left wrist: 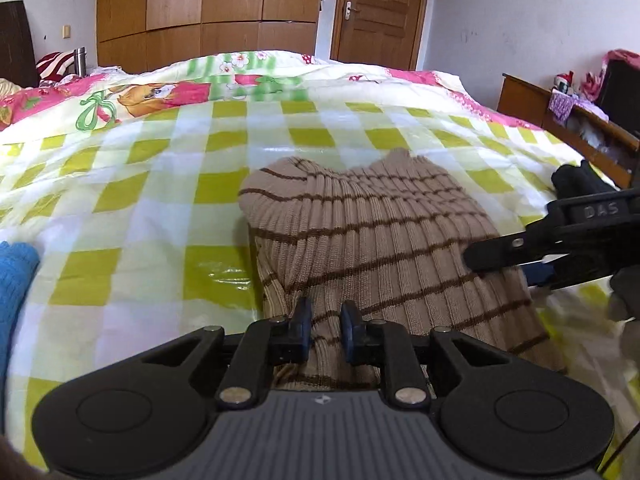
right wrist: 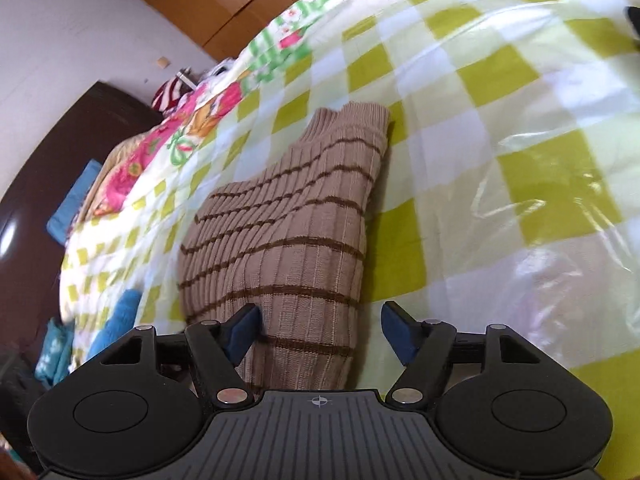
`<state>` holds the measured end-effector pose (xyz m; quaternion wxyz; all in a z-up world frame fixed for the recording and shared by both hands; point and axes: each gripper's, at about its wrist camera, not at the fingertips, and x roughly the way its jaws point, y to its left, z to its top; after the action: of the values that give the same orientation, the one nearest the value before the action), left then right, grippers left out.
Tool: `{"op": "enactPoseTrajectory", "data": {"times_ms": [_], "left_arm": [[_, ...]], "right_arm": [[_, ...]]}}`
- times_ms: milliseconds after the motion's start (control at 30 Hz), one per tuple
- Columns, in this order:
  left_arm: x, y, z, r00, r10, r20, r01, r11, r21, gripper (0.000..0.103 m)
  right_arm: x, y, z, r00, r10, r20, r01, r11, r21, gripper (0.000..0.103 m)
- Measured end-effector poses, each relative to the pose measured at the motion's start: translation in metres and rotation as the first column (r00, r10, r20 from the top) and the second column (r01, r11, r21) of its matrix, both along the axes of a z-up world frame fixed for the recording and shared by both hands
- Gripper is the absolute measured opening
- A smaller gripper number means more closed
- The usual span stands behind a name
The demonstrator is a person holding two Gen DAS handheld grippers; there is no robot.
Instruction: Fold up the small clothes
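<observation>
A folded beige ribbed sweater with thin brown stripes point(left wrist: 380, 240) point(right wrist: 296, 240) lies on the bed's green-and-white checked plastic cover point(left wrist: 140, 200) point(right wrist: 500, 120). My left gripper point(left wrist: 326, 314) hovers at the sweater's near edge. Its blue pads stand a narrow gap apart, and the knit shows flat between them, not pinched. My right gripper point(right wrist: 322, 330) is wide open over the sweater's near right edge; the left pad is against the fabric and the right pad is over the cover. It also enters the left wrist view from the right, as the right gripper point(left wrist: 512, 264) above the sweater's right side.
A blue knit cloth point(left wrist: 16, 280) point(right wrist: 116, 320) lies at the bed's left edge. A flowered quilt point(left wrist: 160, 96) is bunched at the far side. A wooden side cabinet point(left wrist: 560, 120) with clutter stands to the right, with a wardrobe point(left wrist: 208, 12) and a door behind.
</observation>
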<state>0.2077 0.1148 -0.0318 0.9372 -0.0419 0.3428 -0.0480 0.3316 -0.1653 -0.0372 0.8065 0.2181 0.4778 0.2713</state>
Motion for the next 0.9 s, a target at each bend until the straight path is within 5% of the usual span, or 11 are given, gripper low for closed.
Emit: {"op": "enactPoseTrajectory", "data": {"times_ms": [167, 267, 367, 600, 900], "left_arm": [[0.007, -0.007, -0.004, 0.999, 0.02, -0.026, -0.021, 1.0, -0.016, 0.034], [0.013, -0.02, -0.005, 0.999, 0.017, -0.036, -0.018, 1.0, -0.023, 0.031], [0.024, -0.036, -0.005, 0.999, -0.013, -0.046, 0.009, 0.997, -0.075, 0.031], [0.039, -0.076, 0.003, 0.998, -0.03, -0.056, 0.028, 0.999, -0.035, 0.032], [0.015, -0.091, 0.022, 0.999, 0.01, -0.046, -0.009, 0.999, 0.031, 0.036]], "right_arm": [[0.007, 0.008, -0.005, 1.0, 0.006, 0.005, -0.007, 0.998, 0.07, 0.067], [0.011, 0.016, -0.009, 1.0, 0.012, 0.015, -0.012, 1.0, -0.011, 0.046], [0.015, 0.006, 0.003, 0.999, 0.012, 0.03, -0.01, 0.998, -0.055, 0.04], [0.015, -0.038, 0.015, 0.997, -0.056, 0.053, 0.061, 0.992, -0.111, 0.045], [-0.035, -0.063, 0.049, 0.984, -0.074, 0.163, 0.095, 0.987, -0.126, 0.047]]}}
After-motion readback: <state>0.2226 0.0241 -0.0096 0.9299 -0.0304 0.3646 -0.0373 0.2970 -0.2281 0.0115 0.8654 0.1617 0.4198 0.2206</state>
